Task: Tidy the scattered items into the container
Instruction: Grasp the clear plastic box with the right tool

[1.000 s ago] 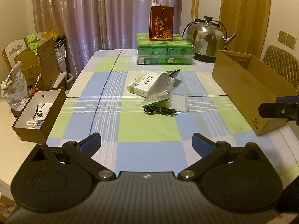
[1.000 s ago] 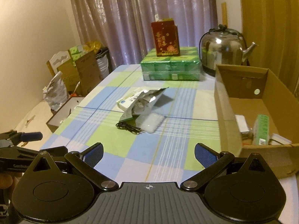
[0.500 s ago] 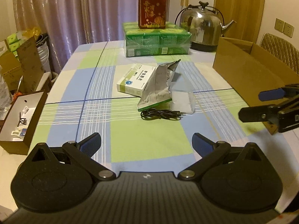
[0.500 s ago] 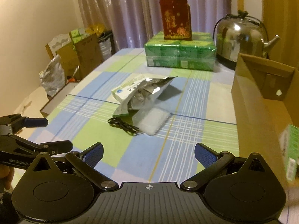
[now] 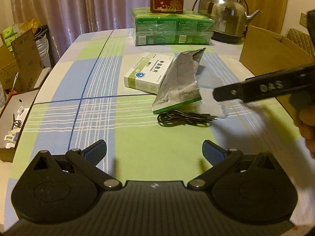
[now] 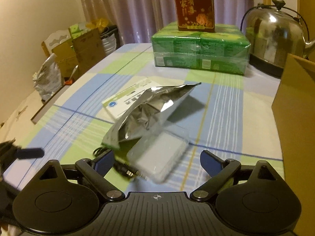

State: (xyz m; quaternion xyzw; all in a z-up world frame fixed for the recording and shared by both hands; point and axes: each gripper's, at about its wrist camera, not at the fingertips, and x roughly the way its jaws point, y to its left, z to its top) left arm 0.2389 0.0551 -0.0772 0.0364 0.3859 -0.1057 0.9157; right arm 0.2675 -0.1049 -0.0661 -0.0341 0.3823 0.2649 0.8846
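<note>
So both grippers have their fingers spread wide with nothing in them. The right gripper (image 6: 156,162) hangs low over the clear plastic case (image 6: 157,155) and the black cable (image 6: 126,170), with the crumpled foil bag (image 6: 149,114) leaning on the white medicine box (image 6: 126,100) just behind. The left gripper (image 5: 154,150) sits further back over the checkered tabletop (image 5: 94,82). The cardboard box (image 5: 269,53) is off at the right edge.
</note>
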